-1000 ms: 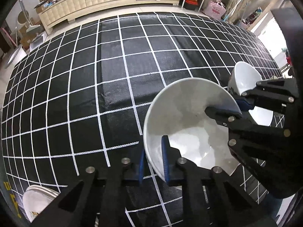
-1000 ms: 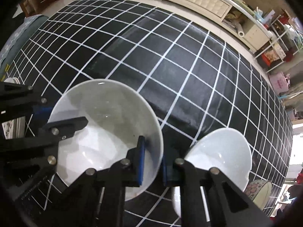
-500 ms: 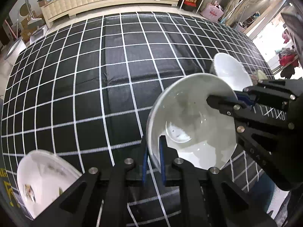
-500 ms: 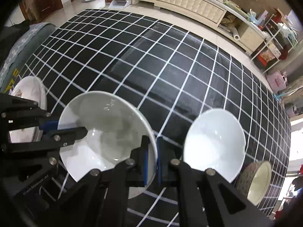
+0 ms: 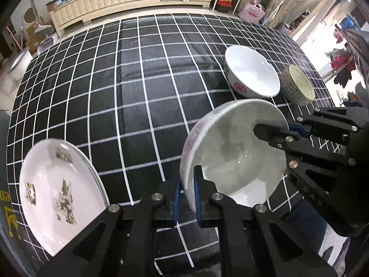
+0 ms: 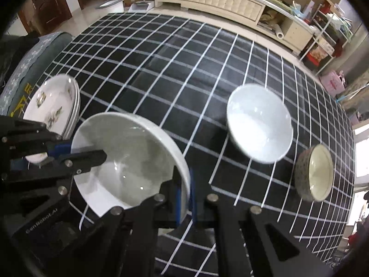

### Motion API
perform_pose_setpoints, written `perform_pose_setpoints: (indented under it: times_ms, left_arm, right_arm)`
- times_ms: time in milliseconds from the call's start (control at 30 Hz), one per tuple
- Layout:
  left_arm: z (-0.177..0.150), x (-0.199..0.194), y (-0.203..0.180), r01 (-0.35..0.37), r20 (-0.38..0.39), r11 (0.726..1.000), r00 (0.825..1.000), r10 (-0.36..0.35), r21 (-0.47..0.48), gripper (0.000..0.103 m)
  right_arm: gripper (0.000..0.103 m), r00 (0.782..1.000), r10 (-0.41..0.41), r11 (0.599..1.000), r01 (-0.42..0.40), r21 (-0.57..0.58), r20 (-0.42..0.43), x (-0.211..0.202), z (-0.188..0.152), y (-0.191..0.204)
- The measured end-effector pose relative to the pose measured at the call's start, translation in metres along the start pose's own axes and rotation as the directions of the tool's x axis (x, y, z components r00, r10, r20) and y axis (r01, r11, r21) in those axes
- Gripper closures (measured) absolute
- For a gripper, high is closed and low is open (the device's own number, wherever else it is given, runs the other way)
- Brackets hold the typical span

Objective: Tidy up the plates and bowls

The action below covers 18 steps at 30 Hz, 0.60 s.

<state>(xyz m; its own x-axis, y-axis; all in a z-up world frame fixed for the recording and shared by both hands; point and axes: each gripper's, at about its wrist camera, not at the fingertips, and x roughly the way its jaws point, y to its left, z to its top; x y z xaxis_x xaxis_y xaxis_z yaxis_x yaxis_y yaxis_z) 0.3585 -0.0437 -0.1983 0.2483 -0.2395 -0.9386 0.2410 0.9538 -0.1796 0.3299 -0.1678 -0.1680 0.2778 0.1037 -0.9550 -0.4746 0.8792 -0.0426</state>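
while tilted, big bowl (image 5: 235, 159) pinched, left claw (image 5: 186, 199), right claw (image 6: 184, 199)

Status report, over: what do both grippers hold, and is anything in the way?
Left gripper and right gripper both shut on large white bowl, lifted above table. Plates left, white bowl and patterned bowl right; none obstructing.
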Motion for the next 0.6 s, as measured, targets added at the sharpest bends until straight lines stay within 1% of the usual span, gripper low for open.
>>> perform_pose_setpoints:
  times_ms: [100, 200, 267, 400, 600]
  left_arm:
    - [-0.007, 0.006, -0.001, -0.006, -0.021, 1.0, 1.0, 0.006, -0.015, 0.094]
    - [-0.014, 0.013, -0.002, -0.018, -0.041, 1.0, 0.999, 0.018, -0.005, 0.095]
    - [-0.018, 0.019, -0.003, -0.019, -0.049, 1.0, 0.999, 0.019, -0.001, 0.095]
    - [-0.019, 0.023, -0.002, -0.023, -0.043, 1.0, 0.999, 0.023, 0.005, 0.097]
    - [-0.011, 0.027, 0.0, -0.03, -0.035, 0.999, 0.999, 0.03, 0.013, 0.097]
  right_arm:
    - [0.095, 1.0, 0.017, 1.0, -0.017, 0.008, -0.01, 0.004, -0.01, 0.004]
    - [0.095, 1.0, 0.009, 1.0, -0.009, 0.014, -0.017, 0.012, -0.017, 0.008]
    - [0.095, 0.999, 0.02, 0.999, -0.019, 0.036, -0.029, 0.02, -0.02, 0.007]
    - [0.095, 0.999, 0.035, 0.998, -0.033, 0.061, -0.033, 0.028, -0.023, 0.004]
    - [0.094, 0.996, 0.077, 0.992, -0.073, 0.107, -0.04, 0.035, -0.017, -0.007]
